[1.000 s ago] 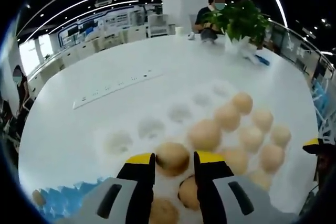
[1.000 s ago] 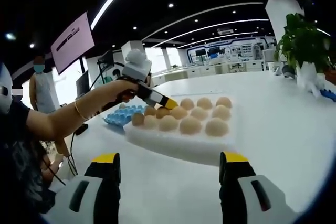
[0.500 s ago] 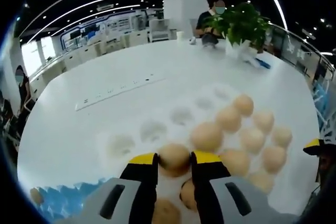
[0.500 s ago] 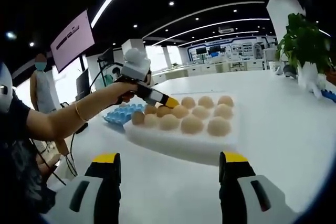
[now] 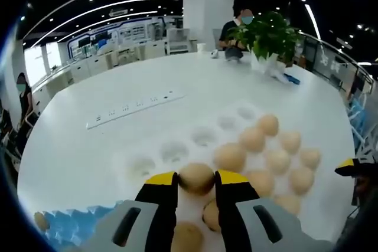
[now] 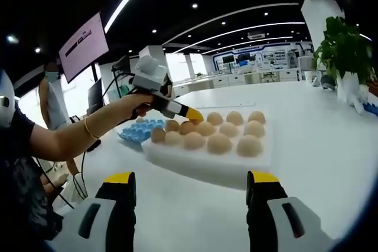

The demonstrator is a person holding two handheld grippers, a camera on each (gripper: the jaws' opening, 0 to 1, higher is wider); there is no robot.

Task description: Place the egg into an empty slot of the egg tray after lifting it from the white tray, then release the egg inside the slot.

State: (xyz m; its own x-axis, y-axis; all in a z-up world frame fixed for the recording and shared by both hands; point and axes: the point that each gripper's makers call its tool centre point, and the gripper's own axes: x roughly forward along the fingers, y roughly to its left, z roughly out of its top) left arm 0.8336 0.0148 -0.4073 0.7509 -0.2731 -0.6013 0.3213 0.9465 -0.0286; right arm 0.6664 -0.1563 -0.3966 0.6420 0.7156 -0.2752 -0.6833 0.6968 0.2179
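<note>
The egg [image 5: 196, 177], tan and smooth, has risen slightly above the white tray [image 5: 177, 172], pinched in the left claw [image 5: 196, 181]; the right claw [image 6: 188, 190] gapes empty over bare counter [image 6: 319, 146].

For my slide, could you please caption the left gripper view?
Left gripper shut on an egg above the white tray.
</note>
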